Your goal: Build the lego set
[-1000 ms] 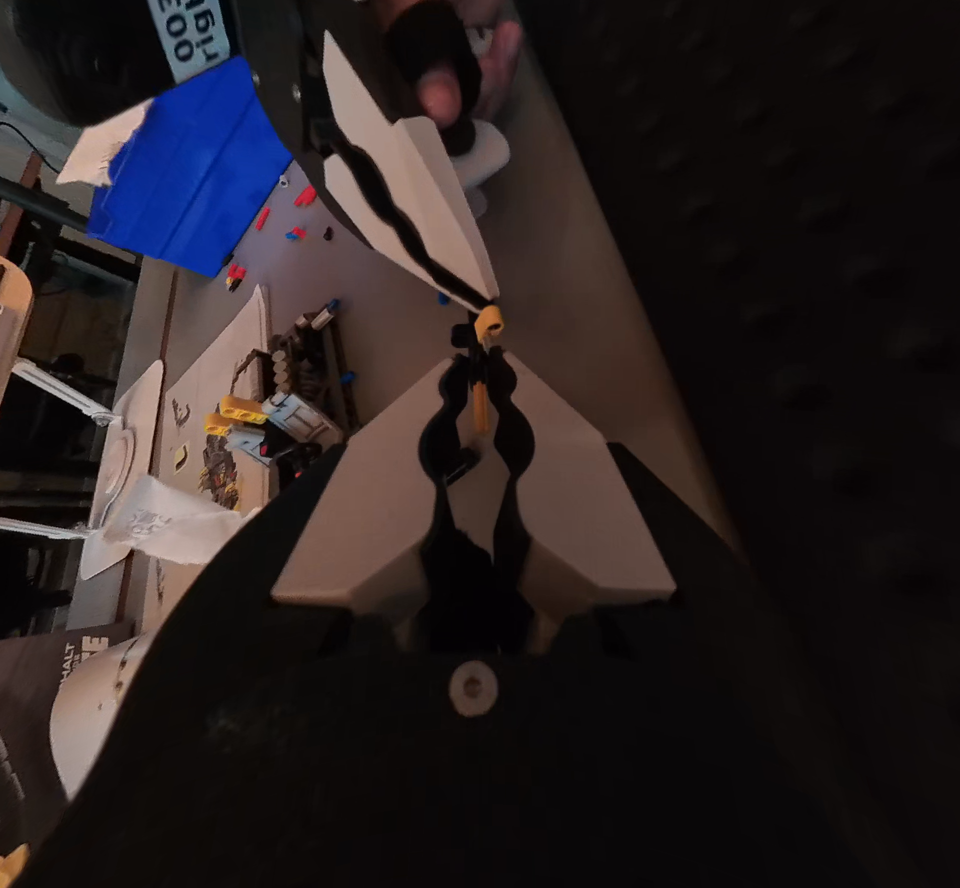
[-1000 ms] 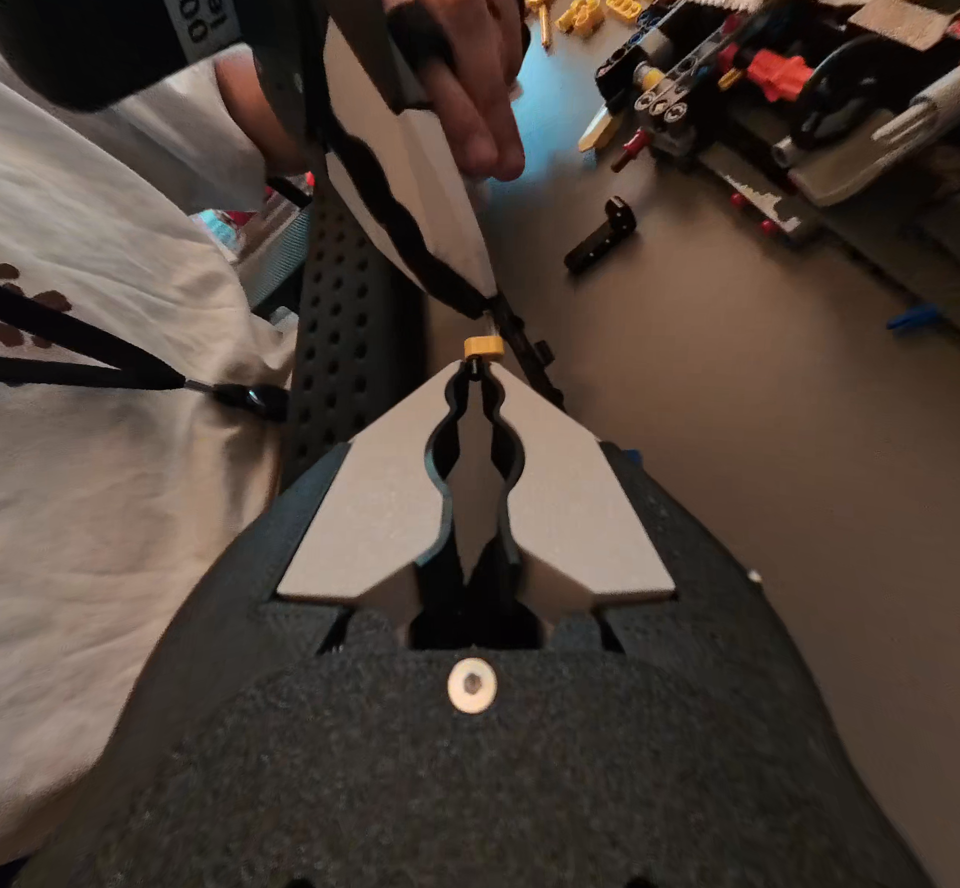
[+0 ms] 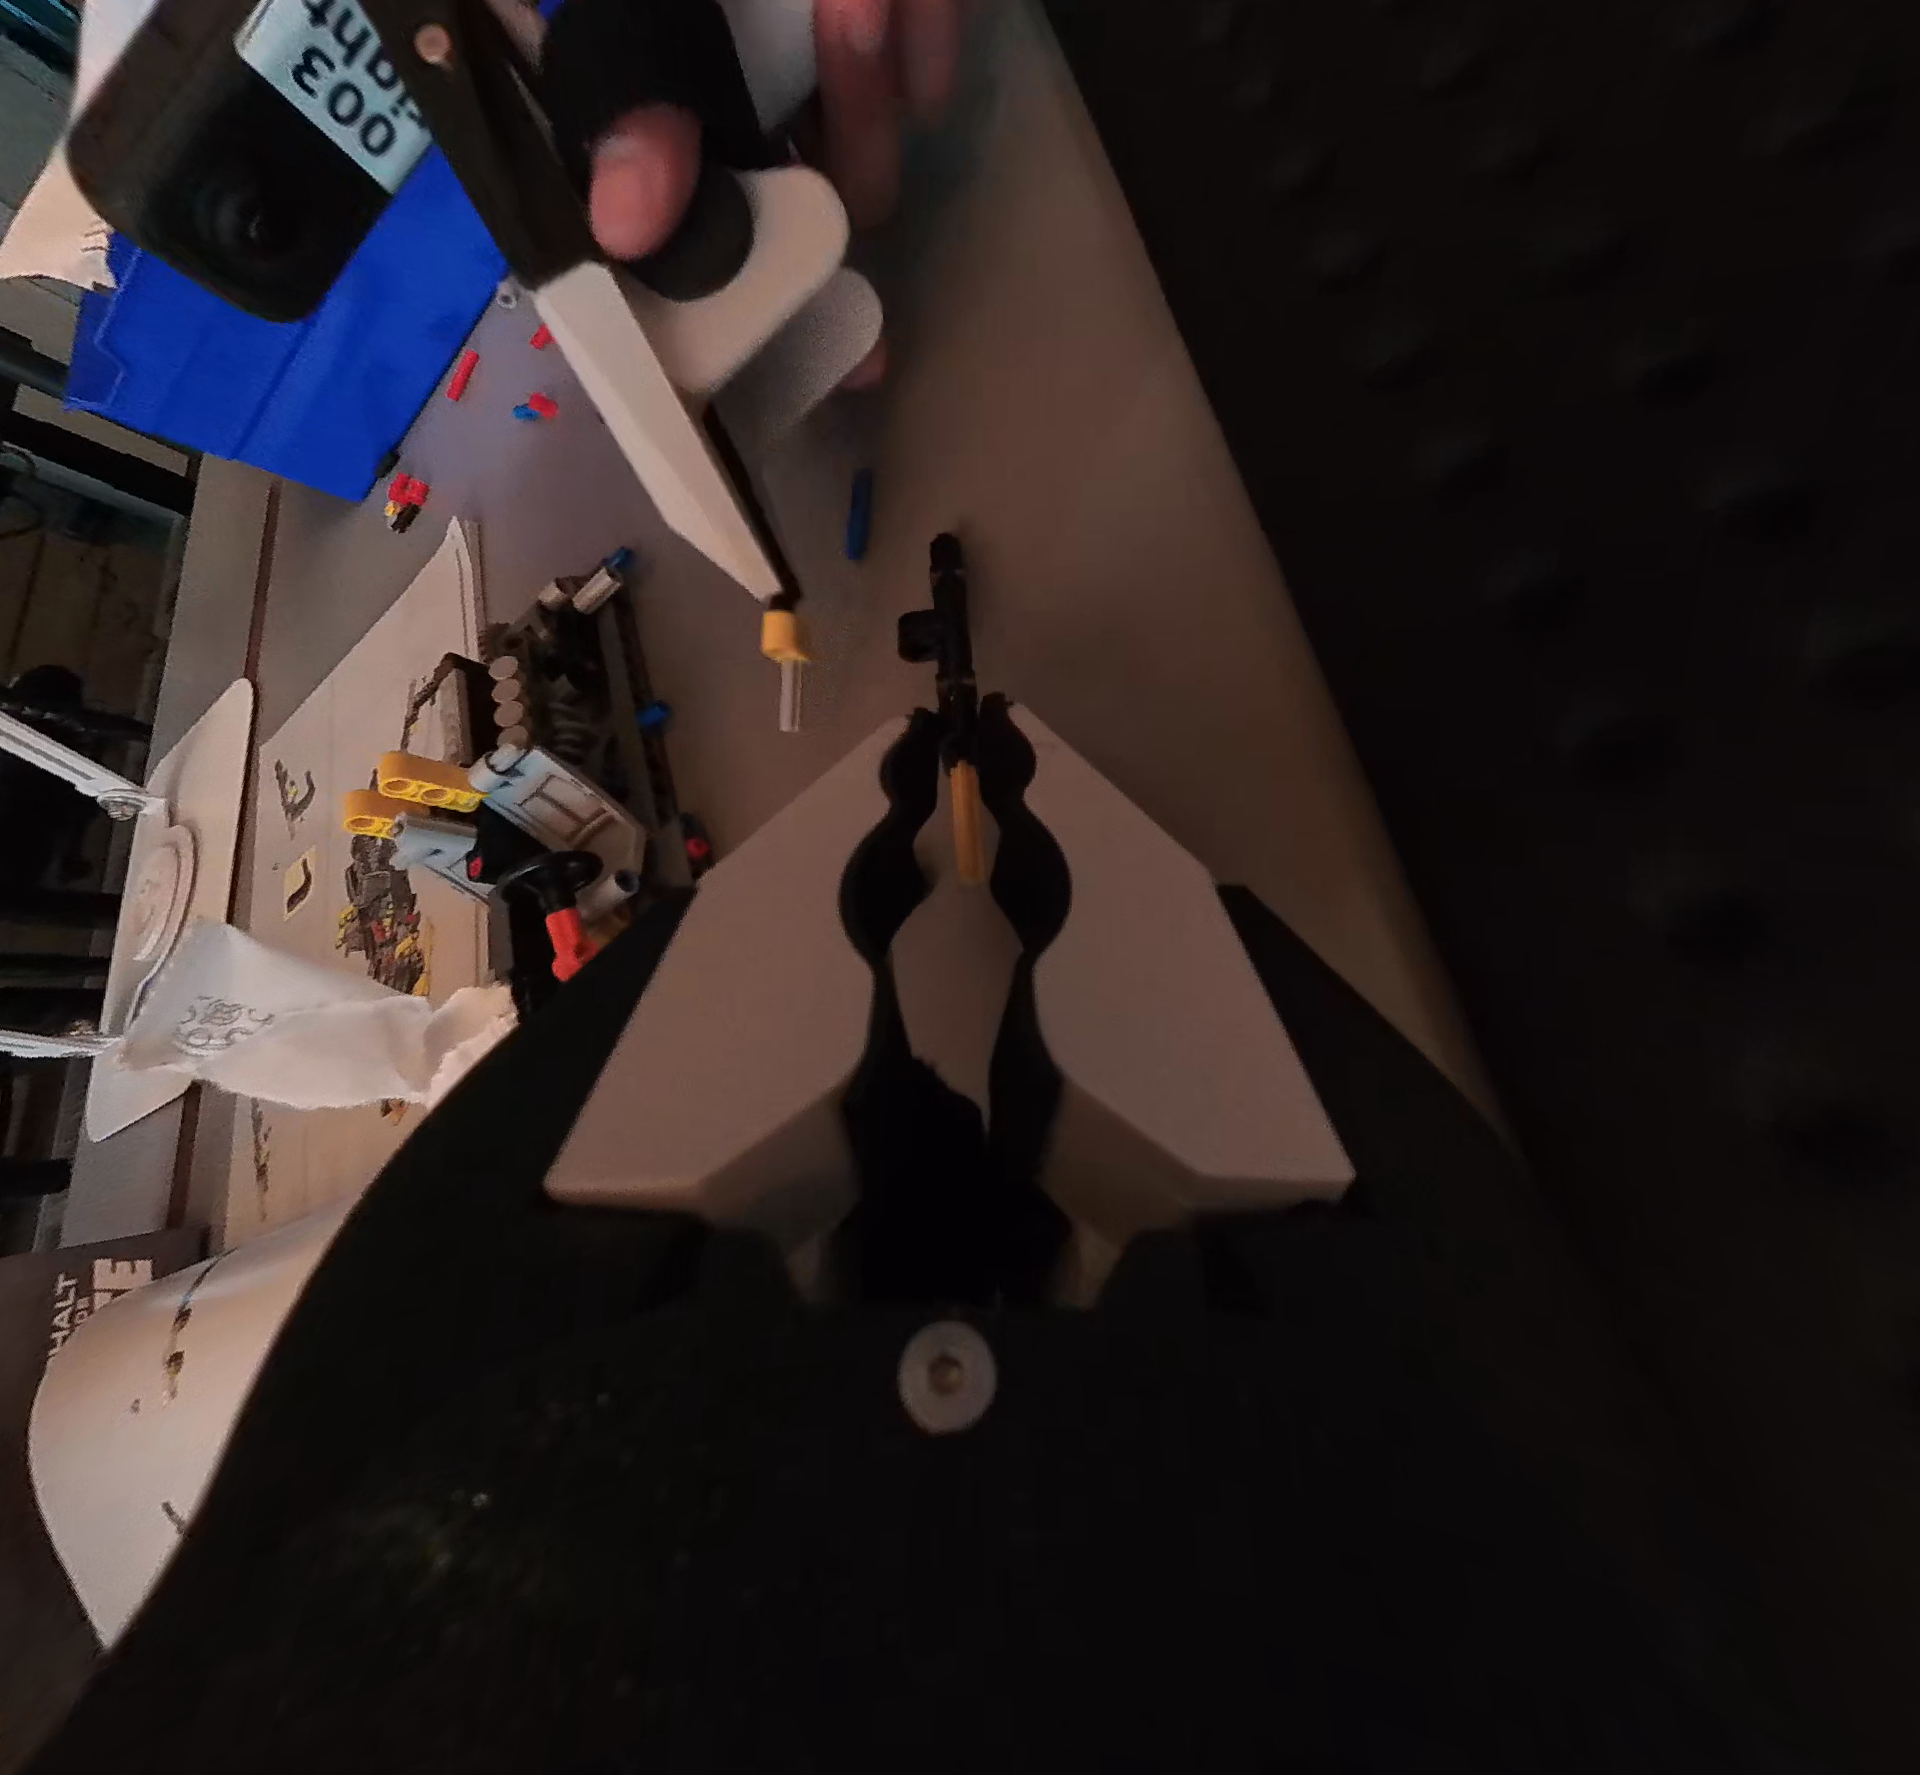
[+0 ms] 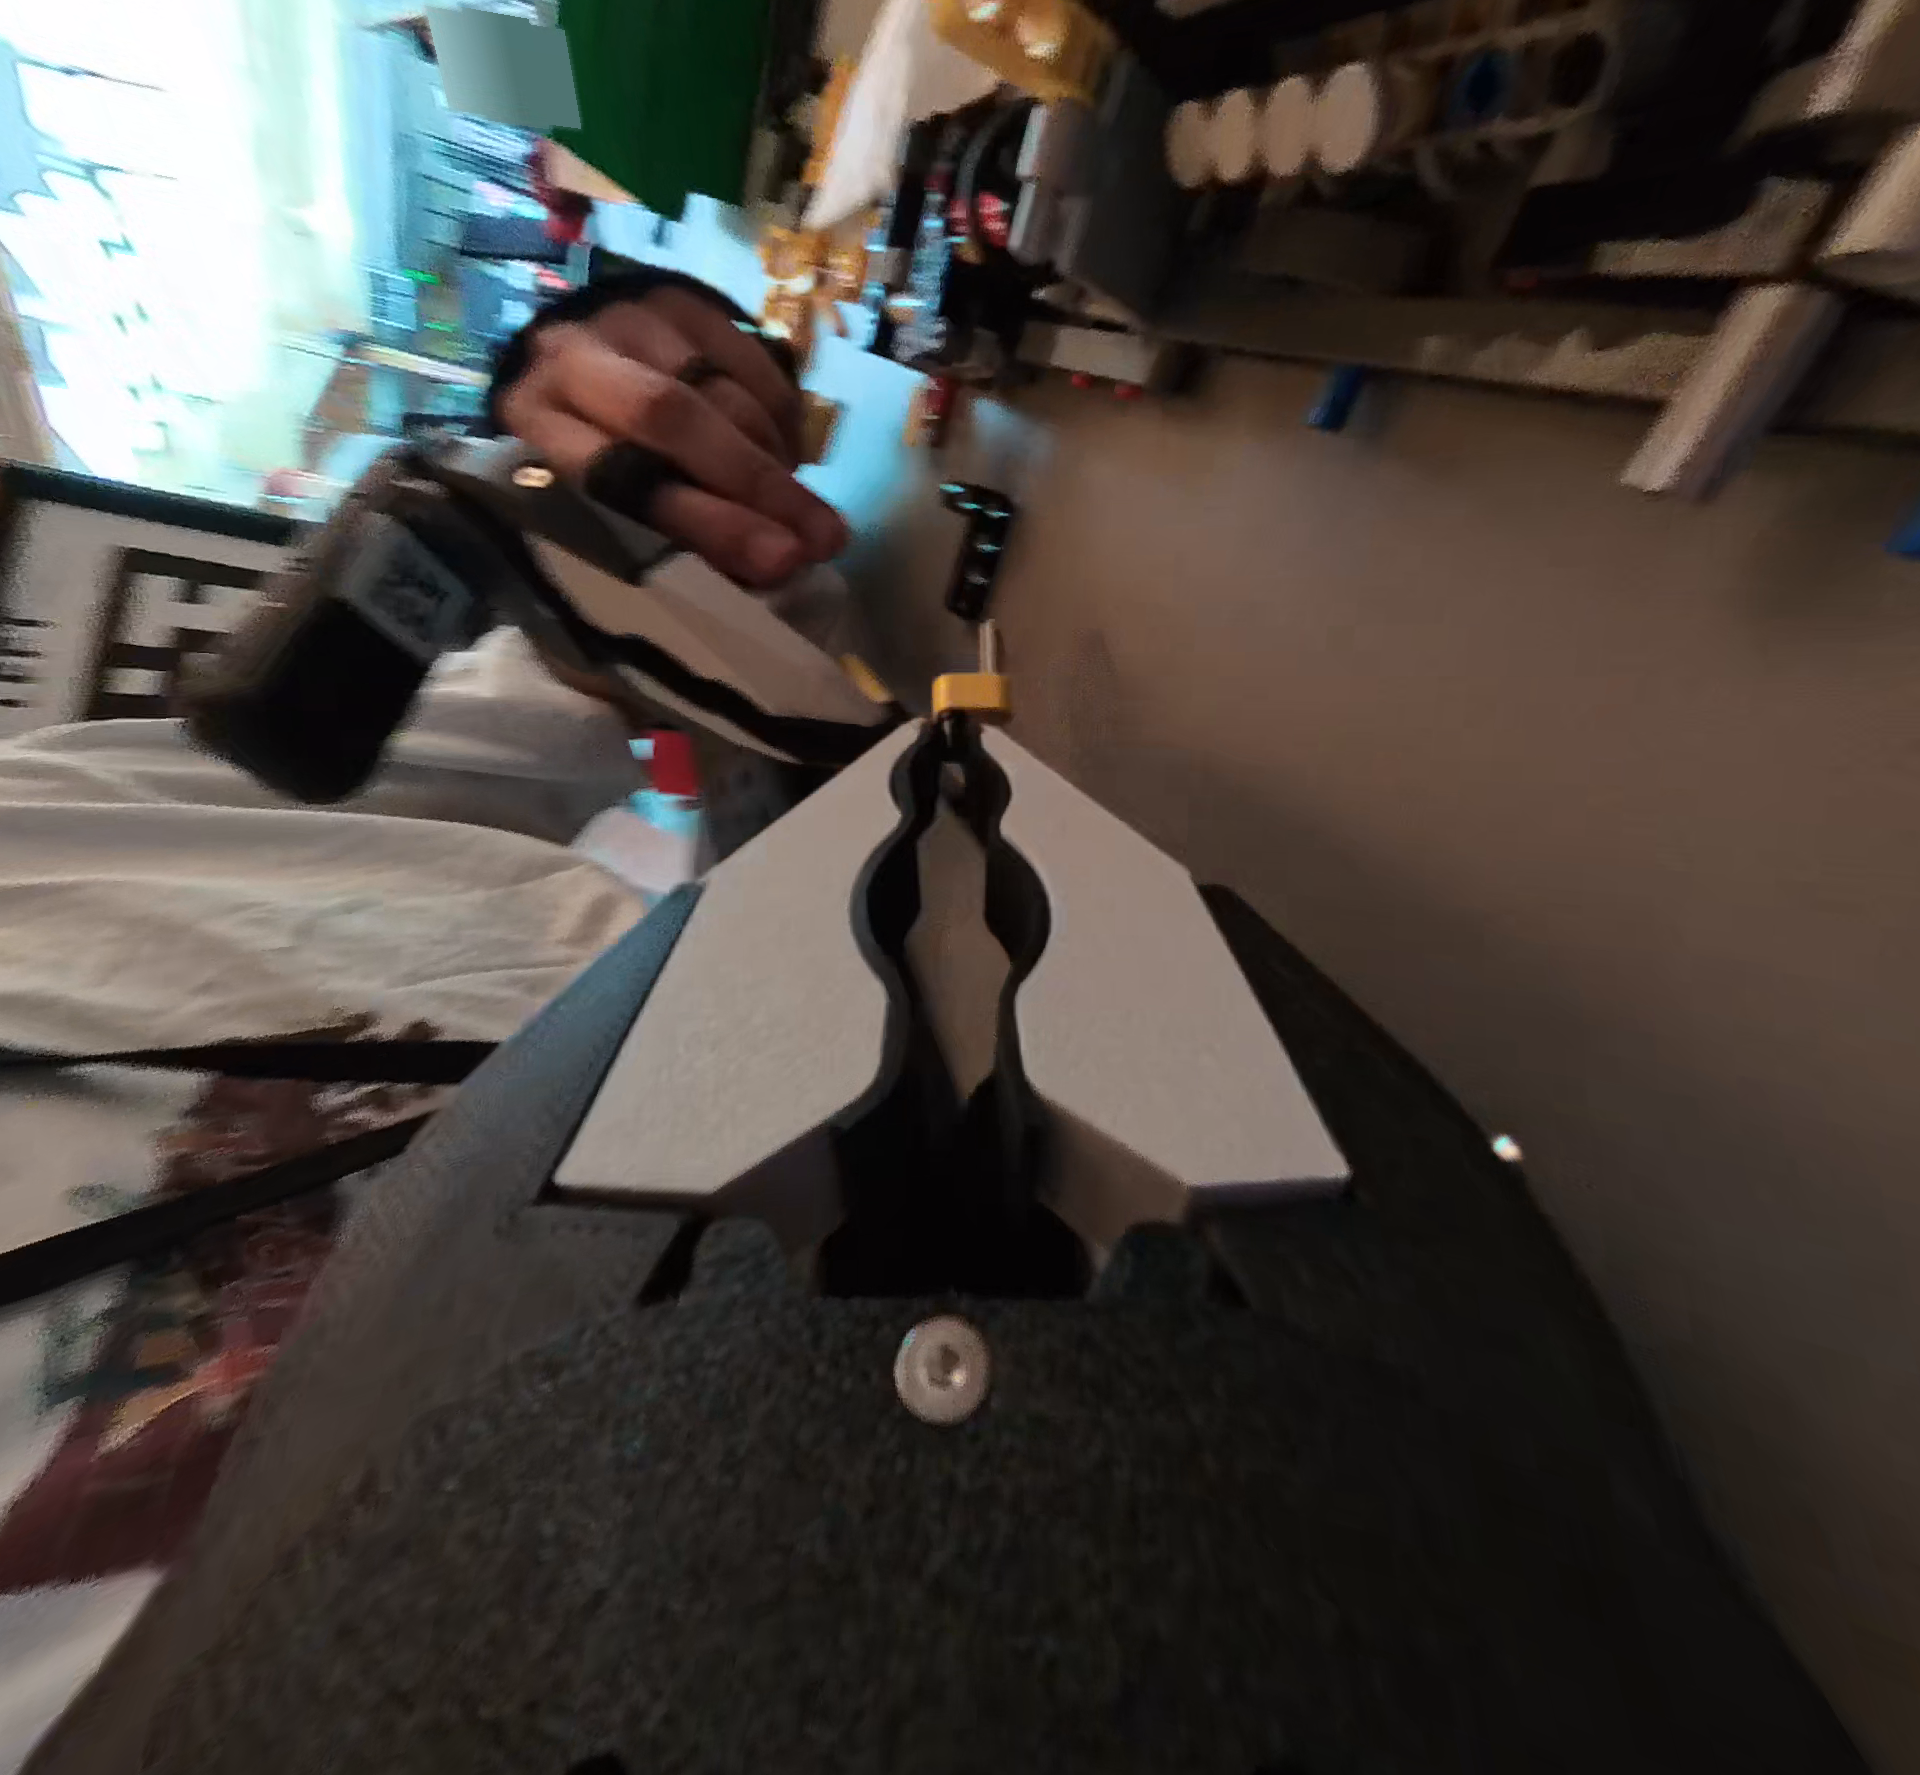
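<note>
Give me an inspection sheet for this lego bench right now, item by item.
Surface: beige table, dimly lit.
Job's things: left tool grips a black-and-yellow axle piece; right tool grips a yellow bush on a grey pin; partly built model on open instructions.
Clutter: loose red and blue pins, torn paper bag, blue bin.
Grippers: both tools shut, apart.
Cables: nothing seen.
Surroundings: dark perforated panel; background blurred.

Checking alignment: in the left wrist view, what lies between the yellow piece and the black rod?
Only bare table separates the yellow piece from the black rod, seen in that view.
</note>
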`<state>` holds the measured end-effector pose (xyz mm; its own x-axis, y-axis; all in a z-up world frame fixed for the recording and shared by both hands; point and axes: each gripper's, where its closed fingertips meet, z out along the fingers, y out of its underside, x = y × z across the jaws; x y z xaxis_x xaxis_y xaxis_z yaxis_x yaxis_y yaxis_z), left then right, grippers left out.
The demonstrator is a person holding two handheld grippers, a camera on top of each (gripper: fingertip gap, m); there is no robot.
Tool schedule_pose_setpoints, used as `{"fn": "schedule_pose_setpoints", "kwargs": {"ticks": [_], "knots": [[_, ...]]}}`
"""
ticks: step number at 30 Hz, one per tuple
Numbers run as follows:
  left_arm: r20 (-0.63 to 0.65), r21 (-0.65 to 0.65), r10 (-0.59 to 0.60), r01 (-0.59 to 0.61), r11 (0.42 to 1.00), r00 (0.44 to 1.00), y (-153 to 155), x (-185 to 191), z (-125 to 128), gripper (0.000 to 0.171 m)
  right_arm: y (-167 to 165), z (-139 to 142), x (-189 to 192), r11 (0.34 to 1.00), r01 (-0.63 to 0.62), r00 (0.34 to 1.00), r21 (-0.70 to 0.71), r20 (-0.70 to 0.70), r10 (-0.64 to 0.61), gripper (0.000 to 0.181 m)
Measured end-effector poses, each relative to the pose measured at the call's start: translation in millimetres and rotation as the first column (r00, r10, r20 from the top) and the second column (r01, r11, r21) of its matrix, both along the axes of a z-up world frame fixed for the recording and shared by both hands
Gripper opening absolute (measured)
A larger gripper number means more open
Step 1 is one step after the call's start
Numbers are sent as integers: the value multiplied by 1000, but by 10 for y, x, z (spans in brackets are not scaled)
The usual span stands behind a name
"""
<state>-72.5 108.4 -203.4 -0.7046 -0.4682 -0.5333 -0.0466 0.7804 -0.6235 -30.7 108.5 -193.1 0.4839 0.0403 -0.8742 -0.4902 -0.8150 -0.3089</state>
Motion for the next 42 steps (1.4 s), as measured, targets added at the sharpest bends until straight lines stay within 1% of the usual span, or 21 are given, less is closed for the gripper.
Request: {"fn": "schedule_pose_setpoints", "kwargs": {"ticks": [2, 4, 5, 7, 10, 13, 15, 16, 18, 19, 23, 25, 26, 29, 31, 33, 34, 36, 37, 39, 42], "knots": [[0, 3, 4, -4, 1000, 1000, 12, 4, 0, 5, -62, 37, -61, 999, -48, 997, -23, -68, 47, 3], [0, 18, 11, -11, 1000, 1000, 47, 7, -3, 5, -163, -15, -115, 991, -115, 991, -68, -75, 109, 3], [-2, 23, 24, -24, 999, 1000, 75, 16, -3, 5, -203, 9, -148, 987, -141, 987, -71, -94, 134, 3], [6, 34, 70, -70, 997, 998, 154, 65, 10, 5, -317, 174, -294, 972, -232, 954, -47, -209, 217, 3], [1, -2, 51, -51, 999, 999, 74, 57, 26, 5, -388, 118, -456, 951, -299, 939, -73, -203, 279, 3], [-2, 5, 1, -1, 1000, 1000, -60, 11, -17, 5, -242, 127, -455, 969, -241, 950, -56, -216, 224, 3], [4, 4, -22, 22, 1000, 1000, -120, -12, -15, 5, -197, 11, -386, 977, -201, 972, -75, -142, 190, 4], [-3, -3, -30, 30, 1000, 1000, -146, -25, -16, 5, -183, 1, -366, 981, -183, 976, -69, -135, 172, 4], [-5, -6, -42, 42, 999, 999, -180, -39, -16, 5, -156, 40, -339, 989, -140, 977, -56, -171, 129, 4], [-8, 1, -42, 42, 999, 999, -180, -39, -27, 5, -161, 30, -328, 990, -131, 980, -54, -158, 121, 3], [-25, 45, -18, 19, 999, 1000, -106, -20, -105, 5, -212, -44, -317, 992, -112, 993, -49, -44, 110, 4], [-25, 72, 17, -15, 997, 1000, -18, 13, -129, 5, -299, -116, -306, 990, -124, 990, -70, 52, 128, 4], [-23, 81, 31, -29, 996, 999, 29, 26, -127, 5, -354, -128, -311, 988, -129, 988, -82, 69, 135, 4], [-8, 78, 65, -64, 995, 998, 130, 60, -76, 4, -514, -36, -377, 985, -140, 989, -101, -54, 135, 4], [-1, 69, 69, -69, 995, 998, 142, 66, -48, 4, -605, -23, -376, 981, -143, 984, -128, -124, 127, 4], [-3, 61, 53, -53, 997, 999, 100, 46, -40, 4, -654, -19, -341, 978, -137, 981, -154, -159, 112, 4], [-2, 61, 44, -44, 997, 999, 76, 36, -41, 5, -679, -26, -327, 975, -146, 981, -168, -154, 120, 4], [-4, 70, 32, -32, 997, 999, 49, 22, -54, 5, -734, -107, -299, 963, -175, 983, -206, -87, 160, 4], [-6, 74, 32, -32, 997, 999, 51, 20, -63, 5, -761, -122, -316, 955, -200, 979, -218, -83, 186, 4], [-1, 75, 34, -34, 997, 999, 61, 24, -56, 5, -790, -45, -394, 942, -257, 960, -215, -165, 225, 3], [-4, 56, 37, -36, 998, 999, 61, 23, -35, 5, -876, 68, -532, 911, -367, 919, -188, -224, 324, 3]]}}
